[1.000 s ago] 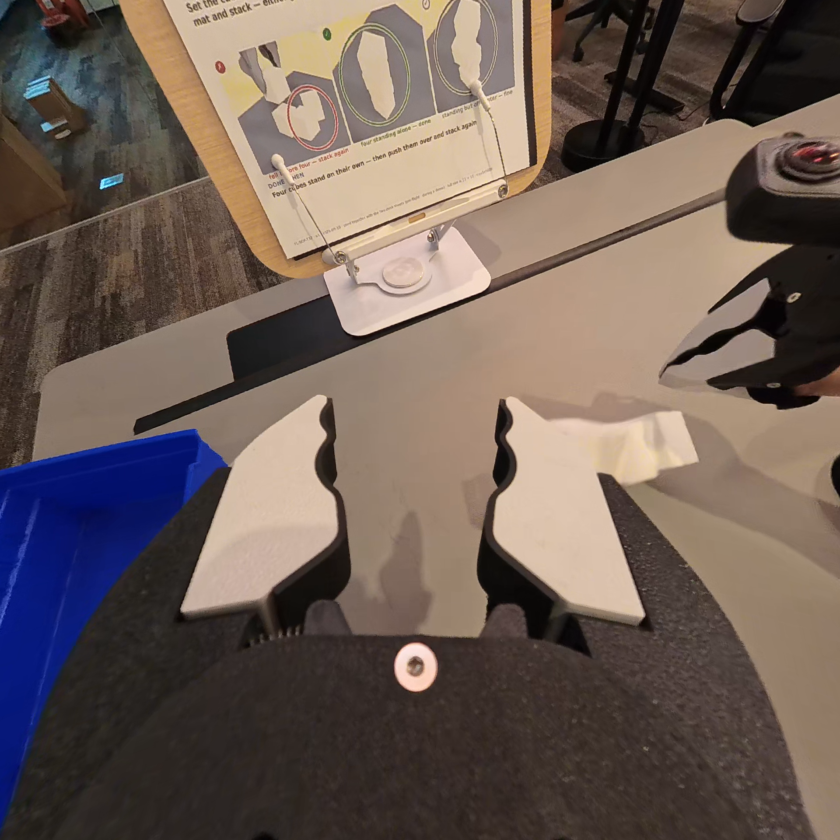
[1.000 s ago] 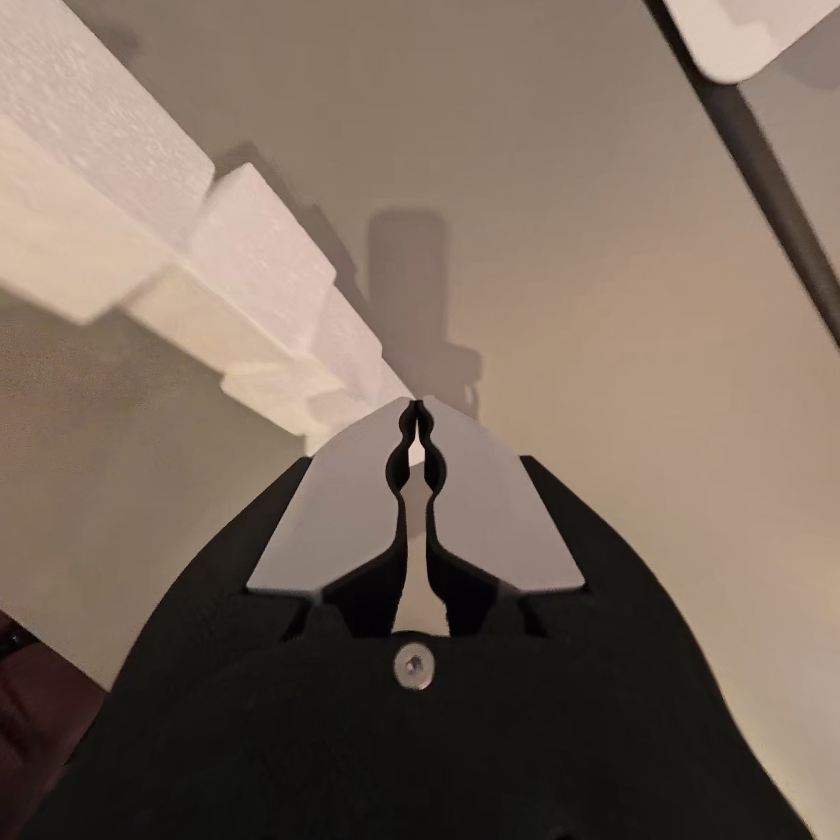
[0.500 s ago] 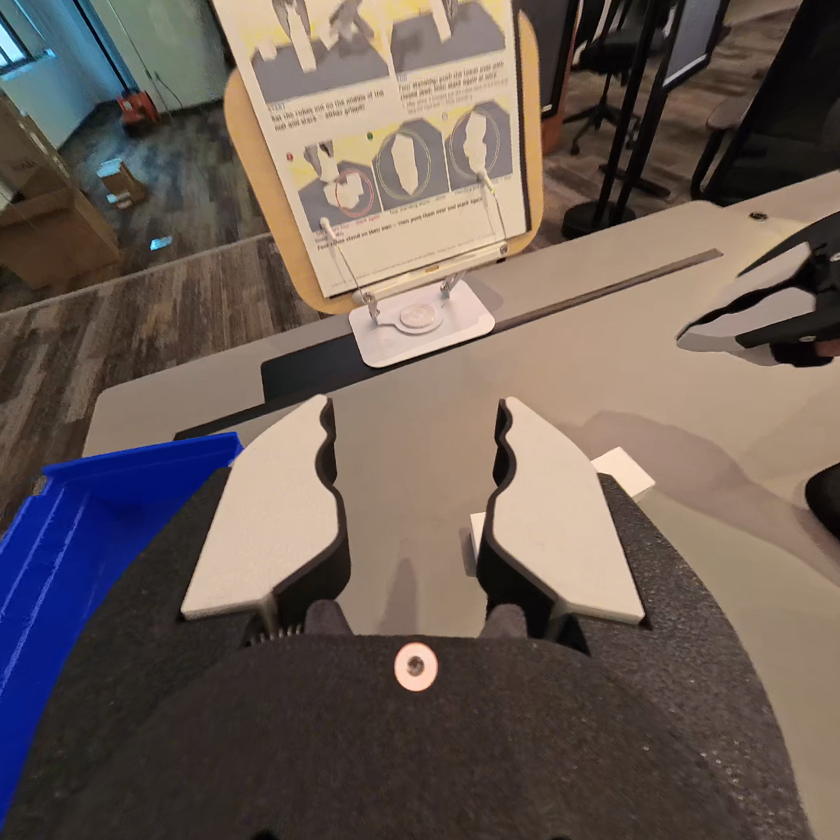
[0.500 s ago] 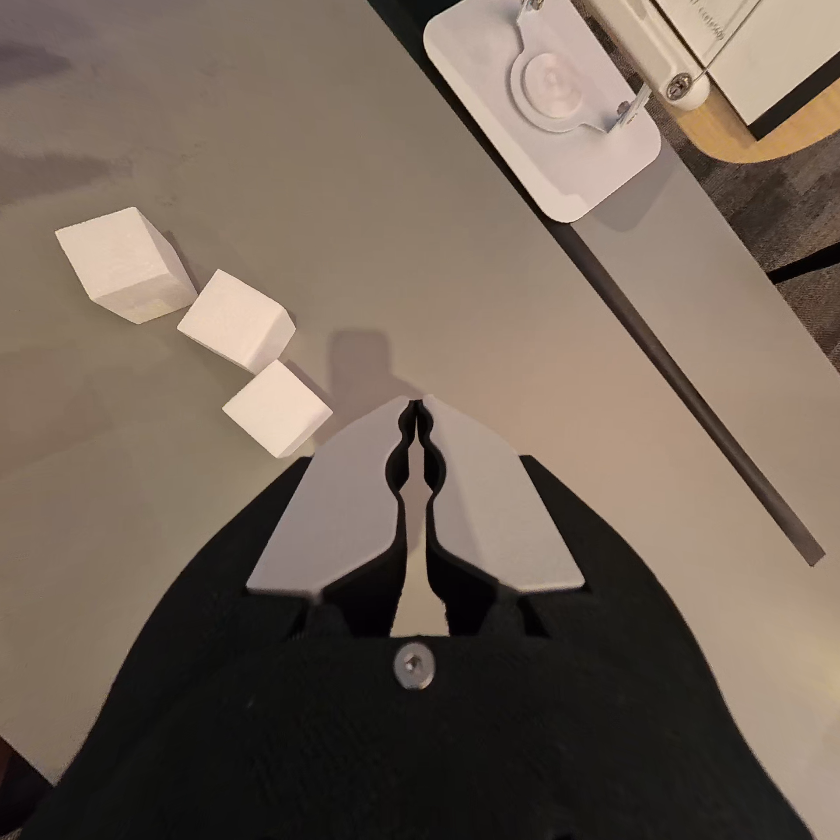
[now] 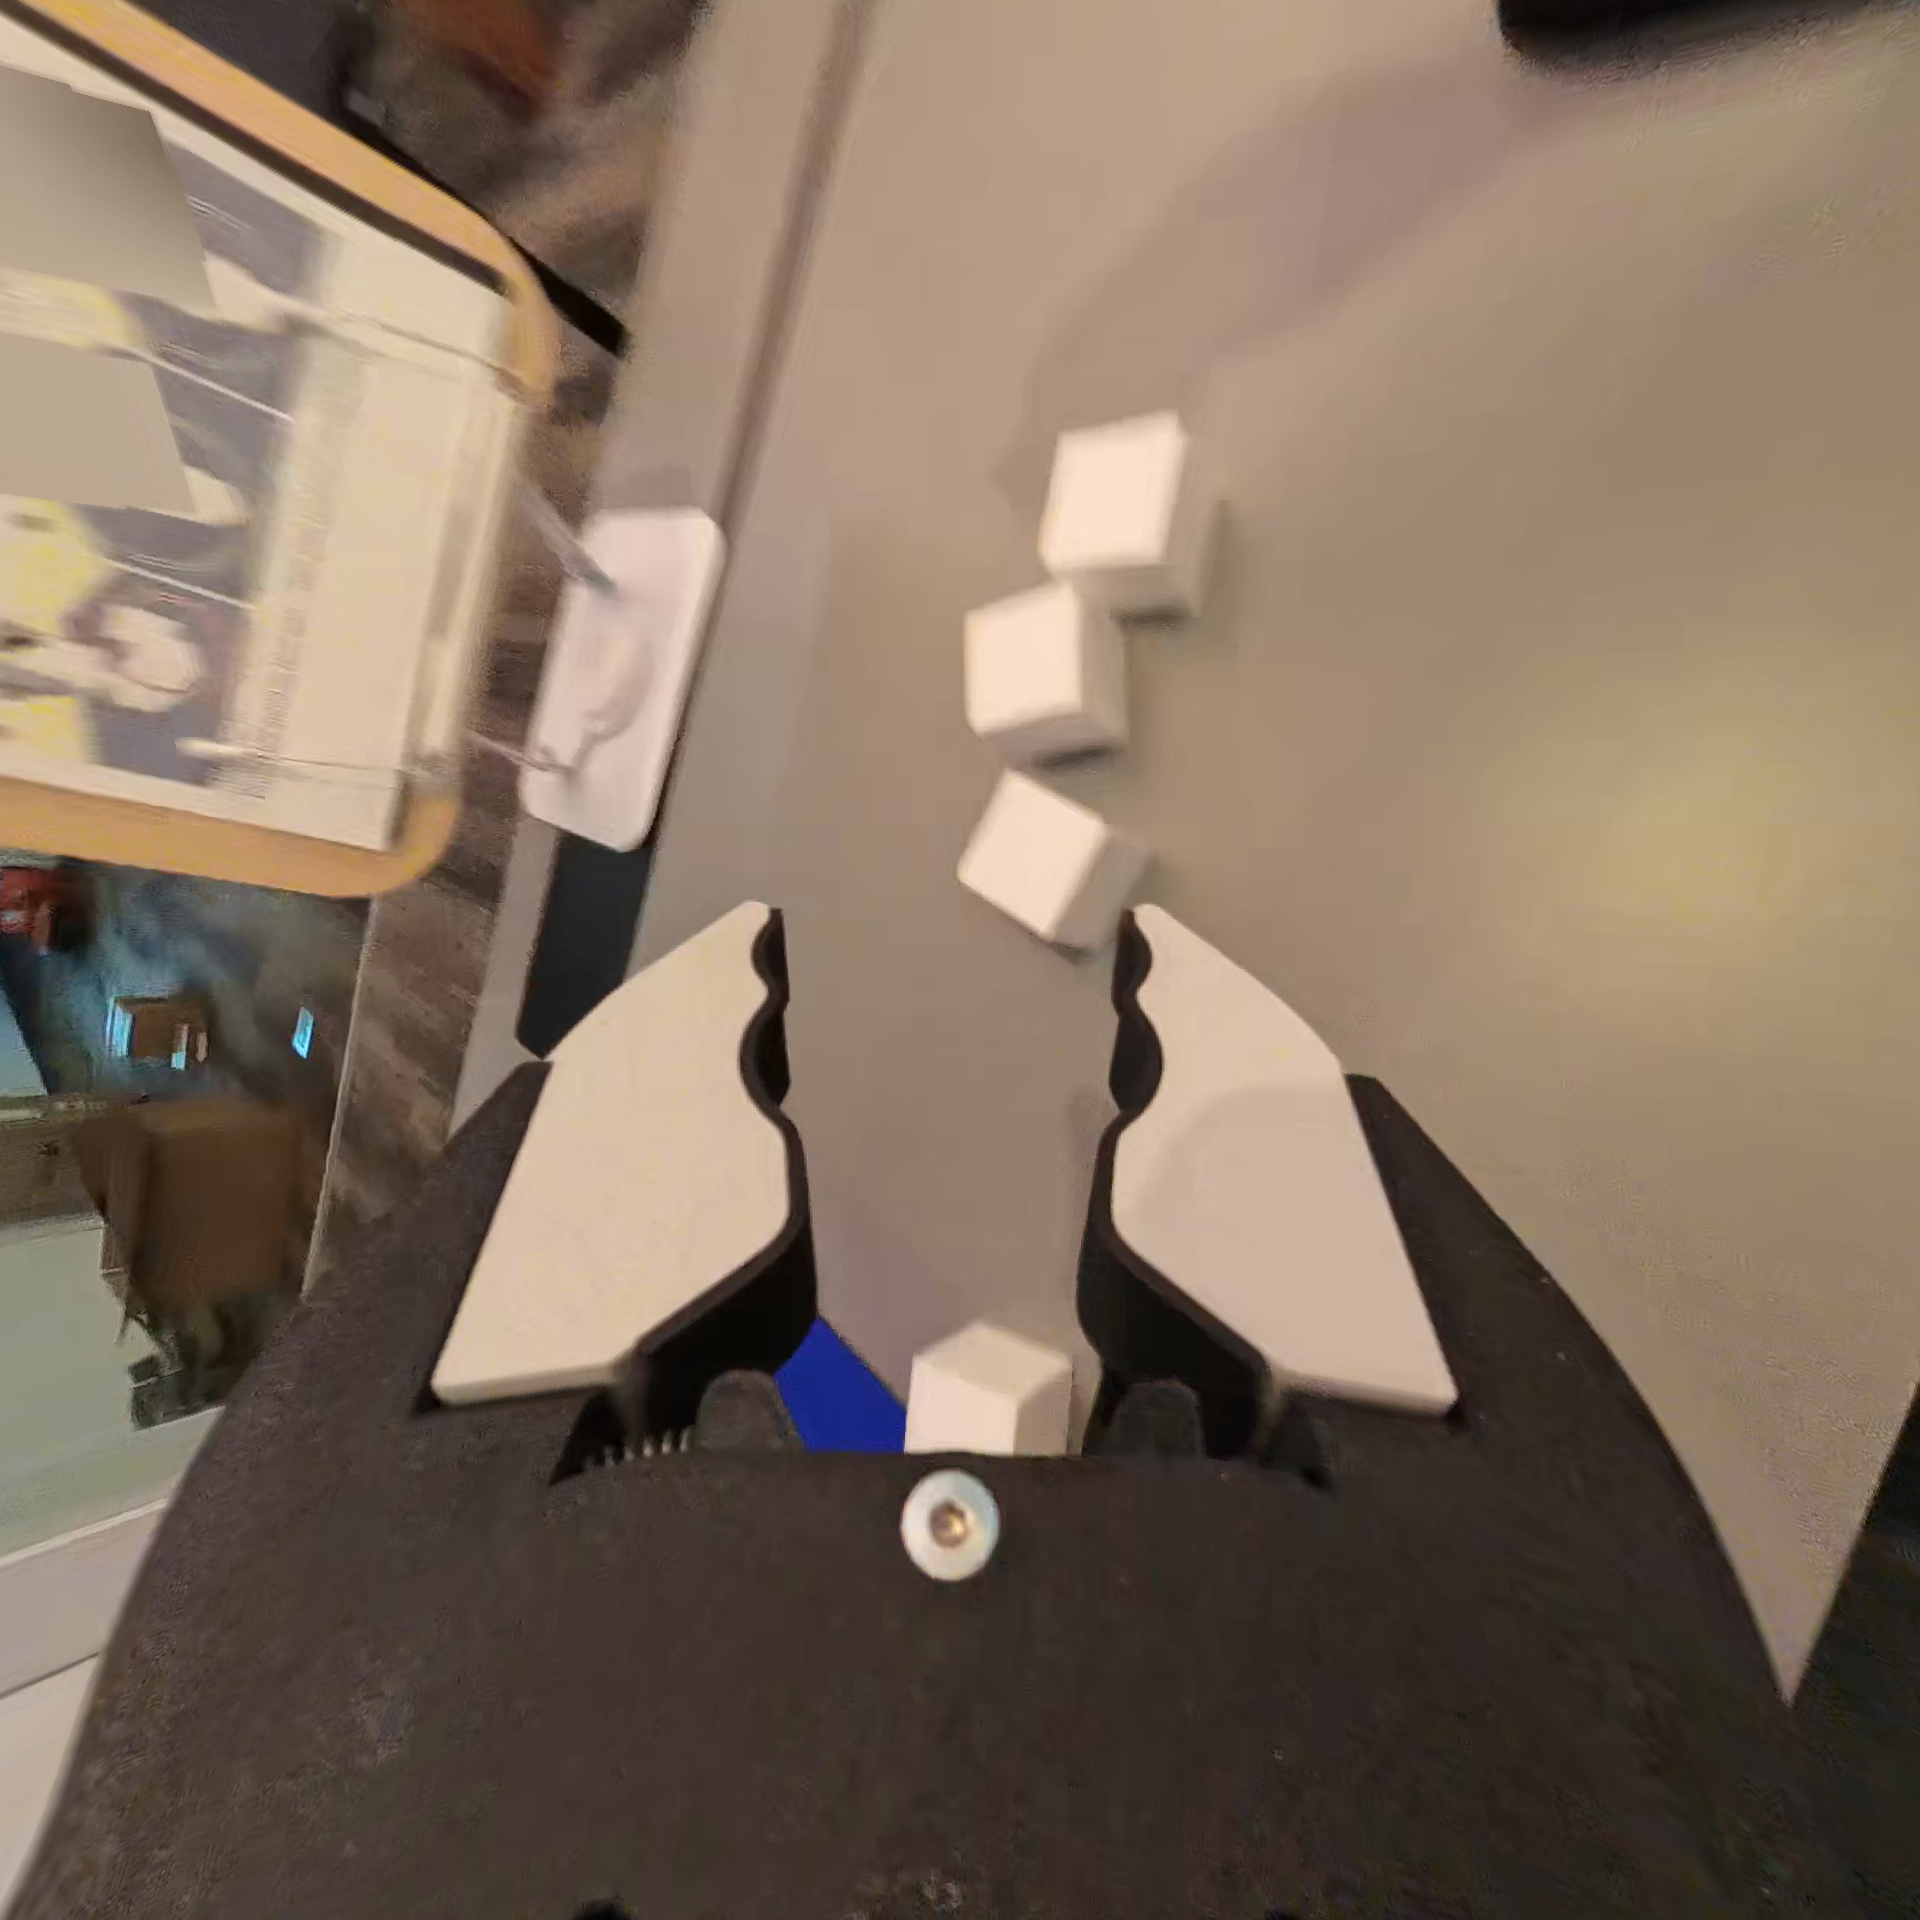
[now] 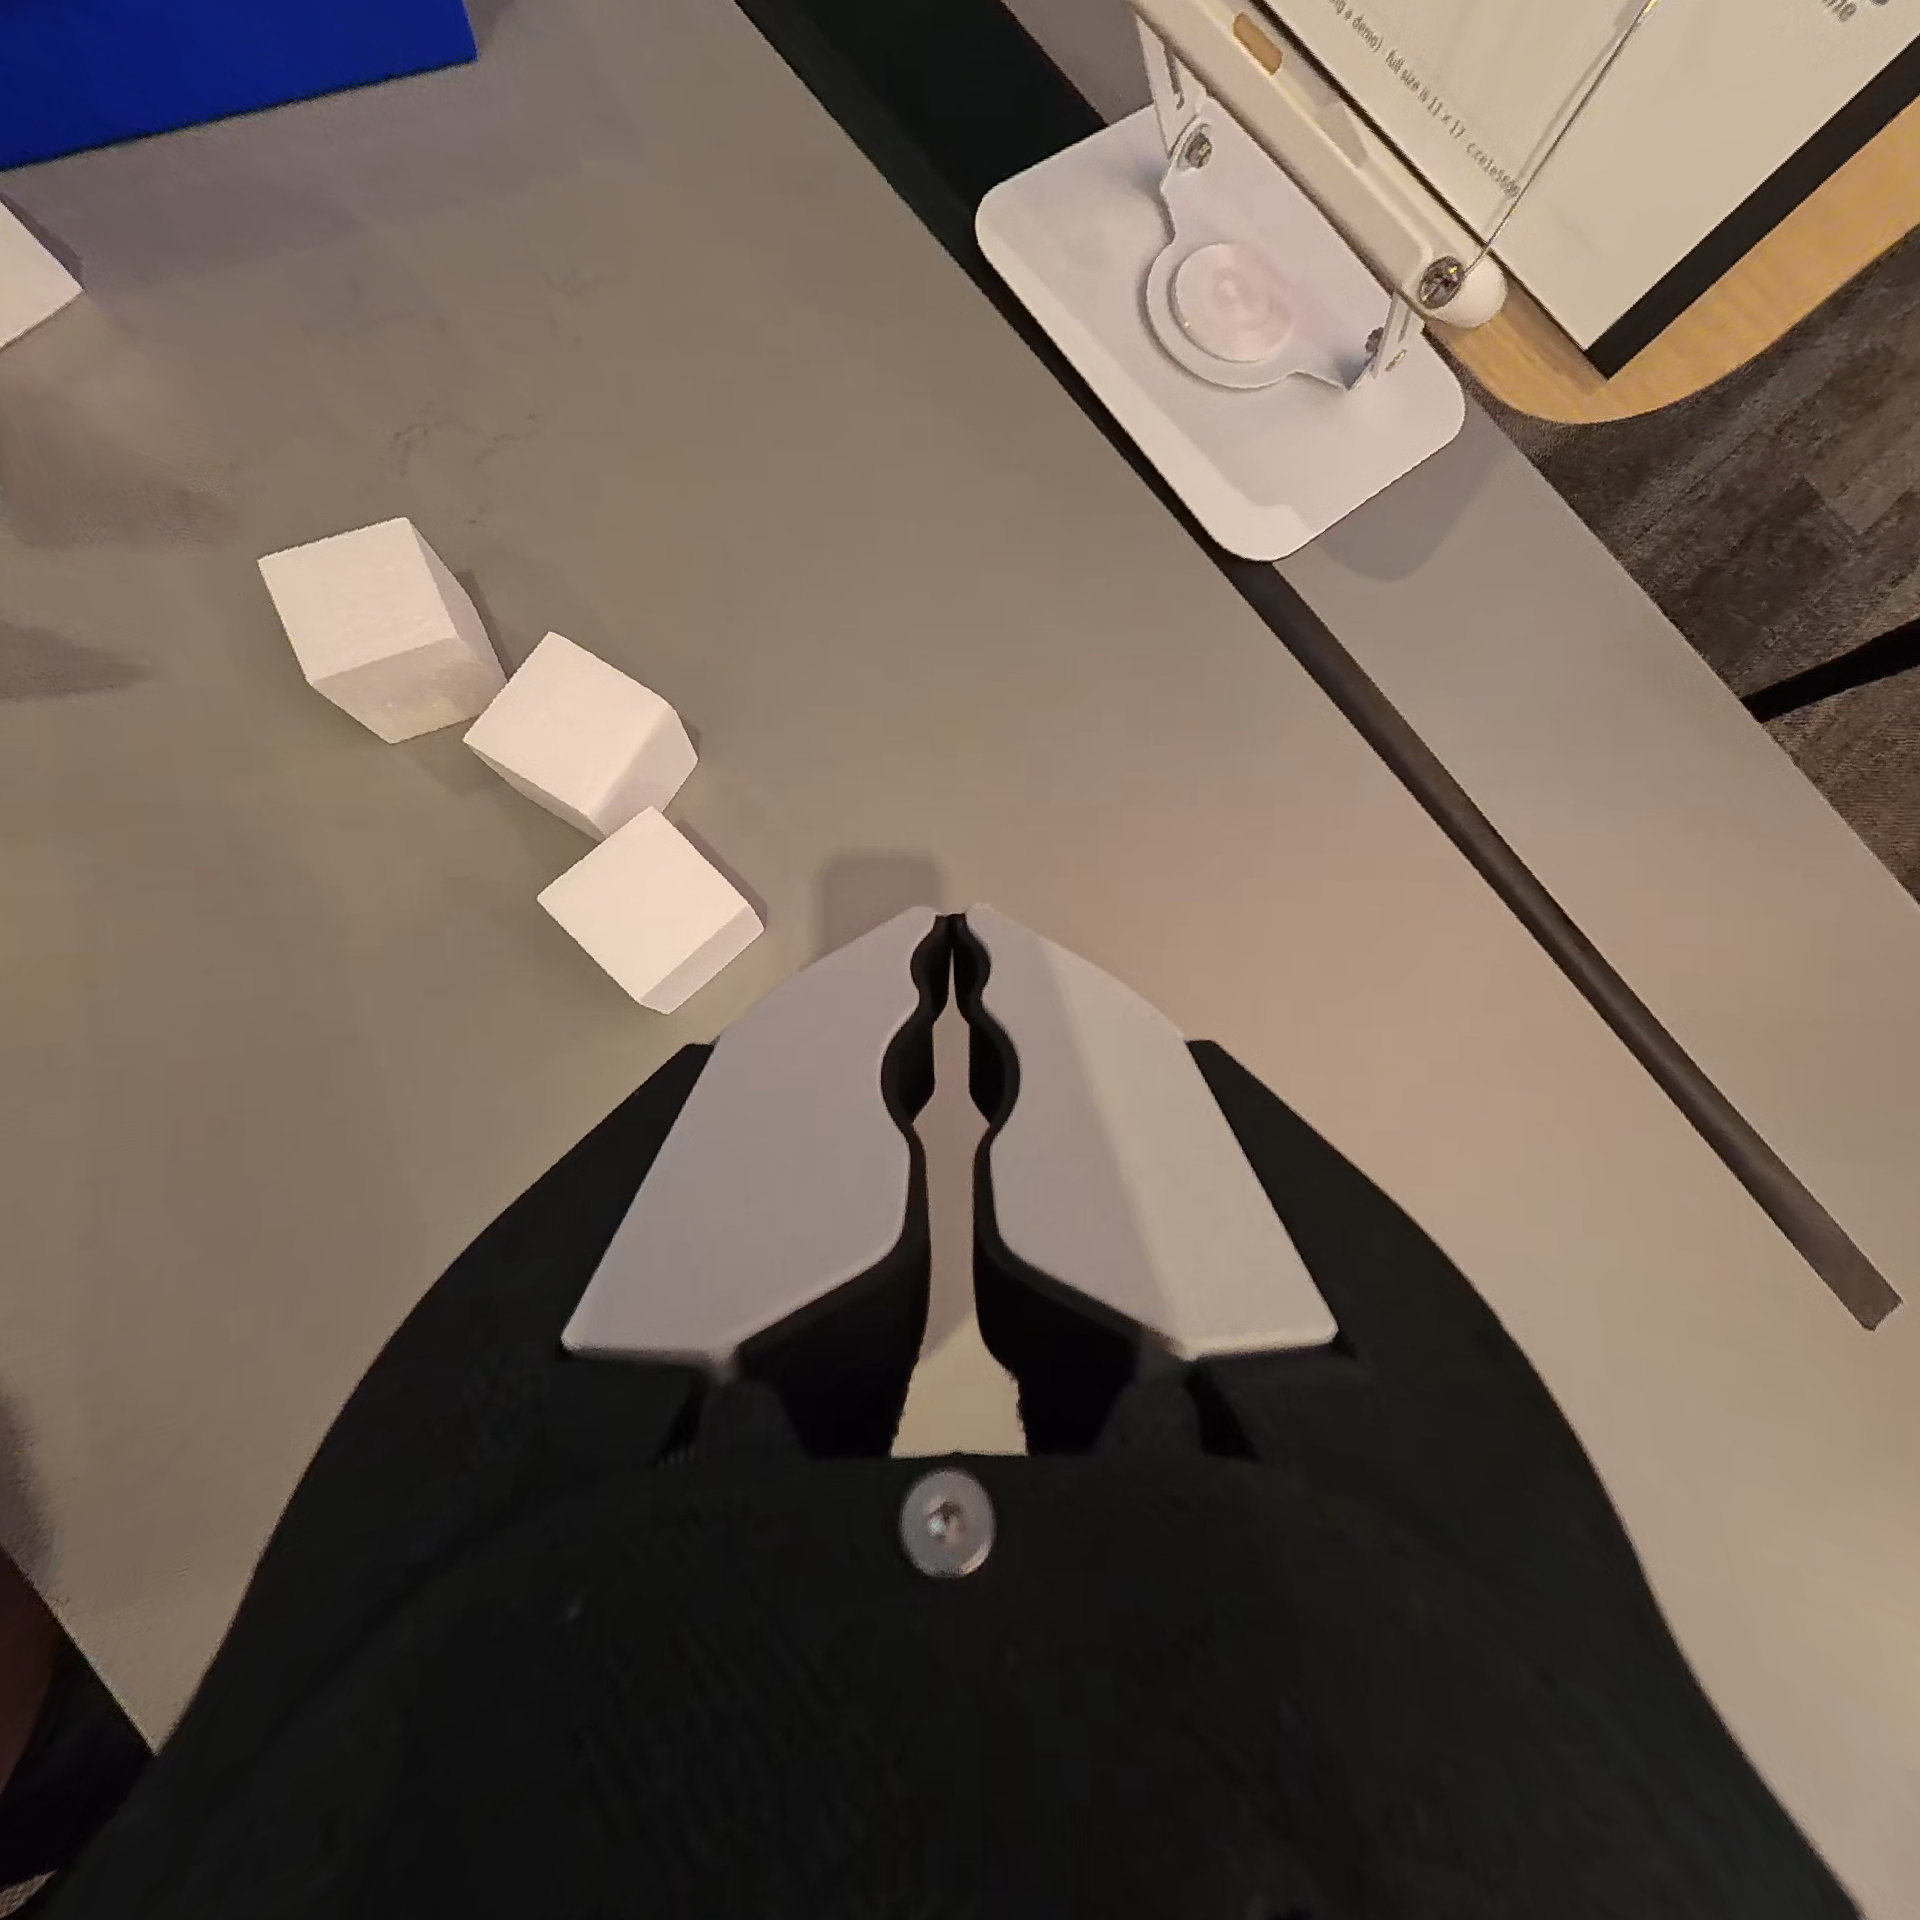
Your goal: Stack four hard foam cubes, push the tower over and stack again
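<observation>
Left tool [image 5: 948, 940]: I am holding it with fingers spread wide, nothing between them. Right tool [image 6: 950, 918]: I am keeping it pinched closed on nothing, tips touching, above the grey worktop [image 6: 935, 644].

Hard to read: the left wrist view is smearing with motion and sitting rolled to one side; the instruction board [image 5: 260, 499] and its white stand base [image 5: 623, 675] are blurring. One foam cube [image 5: 987, 1387] is showing only partly behind the left tool's body. In the right wrist view a fourth cube [image 6: 31, 275] is being cut by the left edge.

Since half a second ago: the left view has rolled and is now looking down on the cubes; the right tool has pulled back, so the cubes are looking smaller.

Three cubes are lying toppled in a loose diagonal row, near cube [image 6: 649, 920], middle cube [image 6: 577, 732], far cube [image 6: 369, 623]; none stacked.

Blue bin [image 6: 208, 73]: only a corner is showing, contents out of sight.
</observation>
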The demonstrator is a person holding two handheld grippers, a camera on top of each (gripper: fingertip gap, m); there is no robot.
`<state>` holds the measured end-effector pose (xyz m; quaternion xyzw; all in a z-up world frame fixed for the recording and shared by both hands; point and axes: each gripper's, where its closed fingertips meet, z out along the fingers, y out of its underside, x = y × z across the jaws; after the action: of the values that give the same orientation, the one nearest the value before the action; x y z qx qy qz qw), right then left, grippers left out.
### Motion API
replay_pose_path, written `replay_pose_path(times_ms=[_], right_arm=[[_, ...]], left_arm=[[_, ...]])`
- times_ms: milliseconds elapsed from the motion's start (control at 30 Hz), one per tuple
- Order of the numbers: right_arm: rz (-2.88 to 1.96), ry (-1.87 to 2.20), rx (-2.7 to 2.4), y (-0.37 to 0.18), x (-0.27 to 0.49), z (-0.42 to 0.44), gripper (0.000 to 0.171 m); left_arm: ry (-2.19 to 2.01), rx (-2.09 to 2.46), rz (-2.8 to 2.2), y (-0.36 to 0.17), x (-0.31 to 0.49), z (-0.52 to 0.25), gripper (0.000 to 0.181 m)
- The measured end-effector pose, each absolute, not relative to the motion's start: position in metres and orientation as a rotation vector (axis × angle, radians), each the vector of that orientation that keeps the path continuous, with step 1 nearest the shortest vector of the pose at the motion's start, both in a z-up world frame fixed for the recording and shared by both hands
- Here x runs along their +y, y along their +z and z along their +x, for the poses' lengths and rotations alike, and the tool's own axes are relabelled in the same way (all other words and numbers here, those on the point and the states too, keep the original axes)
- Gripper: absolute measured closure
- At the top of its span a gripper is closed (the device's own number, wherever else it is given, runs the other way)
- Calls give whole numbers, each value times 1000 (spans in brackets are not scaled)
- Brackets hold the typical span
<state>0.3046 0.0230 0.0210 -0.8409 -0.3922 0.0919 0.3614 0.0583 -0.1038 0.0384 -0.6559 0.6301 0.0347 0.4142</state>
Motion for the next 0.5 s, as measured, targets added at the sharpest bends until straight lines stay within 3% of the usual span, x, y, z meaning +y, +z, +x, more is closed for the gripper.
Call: replay_pose_path(times_ms=[167,333,500], right_arm=[[-2148,238,-986,28,25,311,170],[-2173,223,-971,22,27,317,170],[-2192,214,-978,17,26,317,170]], left_arm=[[308,1773,-1854,-30,-94,-15,127],[520,1896,-2021,-74,-69,-89,120],[475,1906,-2192,-100,-63,-111,107]])
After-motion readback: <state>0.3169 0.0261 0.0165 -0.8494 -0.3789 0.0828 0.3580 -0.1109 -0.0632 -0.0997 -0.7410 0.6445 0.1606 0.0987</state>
